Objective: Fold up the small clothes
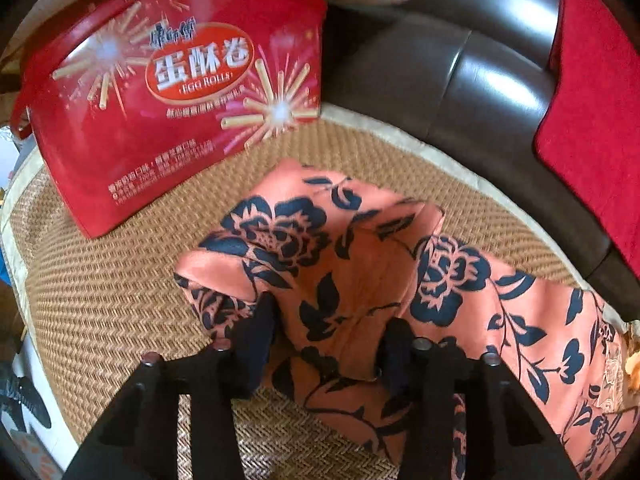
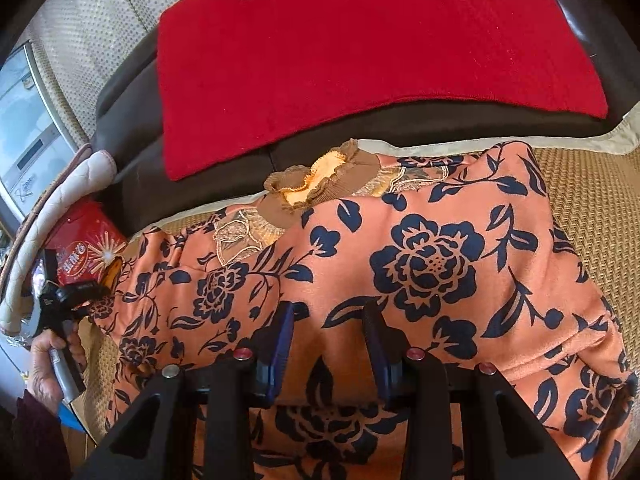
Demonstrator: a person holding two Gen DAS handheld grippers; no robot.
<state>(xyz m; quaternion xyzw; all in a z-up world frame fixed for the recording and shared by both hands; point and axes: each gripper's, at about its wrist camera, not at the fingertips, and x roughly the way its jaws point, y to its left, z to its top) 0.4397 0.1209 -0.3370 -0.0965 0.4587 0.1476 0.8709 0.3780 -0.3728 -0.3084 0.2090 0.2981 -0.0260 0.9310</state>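
1. At the far left a red tin [image 1: 172,92] stands on the woven mat [image 1: 120,300], close behind the sleeve end of the top [image 1: 340,264]. A swing of that sleeve could knock it over.
2. The left claw [image 1: 326,334] points steeply down onto the sleeve. Its fingers [image 1: 256,328] sit either side of a raised ridge of cloth and look to be pinching it. The grip seems shallow, so the fold may slip out when lifted. I judge it could also catch only the upper layer and leave the lower one lying on the mat.
3. The top, orange with dark blue flowers, lies spread across the mat on the sofa seat. Its frilled collar [image 2: 320,184] is at the back edge, and the body runs from the left sleeve to the right side.
4. In the right wrist view, a hand [image 2: 48,360] at the far left holds the handle of the left claw beside the sleeve.
5. The right claw [image 2: 330,332] rests low on the body near the hem, with cloth humped between its blue pads [image 2: 284,332]. It appears to be gripping that hump. If the two claws pull unevenly, the fold will come out crooked or bunched.
6. Behind, a red cloth [image 2: 360,60] lies over the dark sofa back [image 1: 460,80], just beyond the collar. A high lift could drag the top against it.
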